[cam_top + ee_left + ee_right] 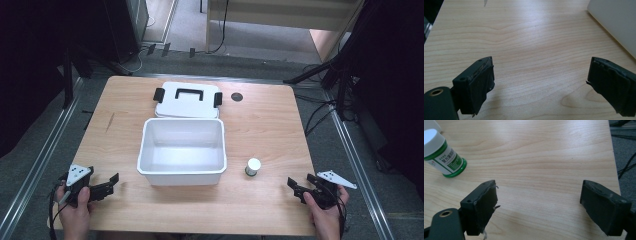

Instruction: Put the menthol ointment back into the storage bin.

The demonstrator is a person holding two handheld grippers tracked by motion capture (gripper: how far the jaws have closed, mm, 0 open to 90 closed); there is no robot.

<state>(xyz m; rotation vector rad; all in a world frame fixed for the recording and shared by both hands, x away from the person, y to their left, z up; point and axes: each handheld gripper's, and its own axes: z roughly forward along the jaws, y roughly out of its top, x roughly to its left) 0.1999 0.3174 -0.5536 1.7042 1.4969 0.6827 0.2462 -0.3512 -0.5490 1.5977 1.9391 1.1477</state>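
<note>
both grippers, left gripper point(111, 183) and right gripper point(296, 186), gaping, empty. white bin point(614, 22) cropped at frame corner. bottle point(444, 155) label print unreadable, top cut off.

White box point(614, 22): in the left gripper view, cut off by the top and right edges, only a slanted wall showing beyond the right jaw. Bottle point(442, 153): in the right gripper view, cap clipped by the left edge beyond the left jaw, label print too small to read. Dark round mark point(236, 96) on the bench point(270, 135), far beyond both pairs of jaws: too small to identify.
</note>
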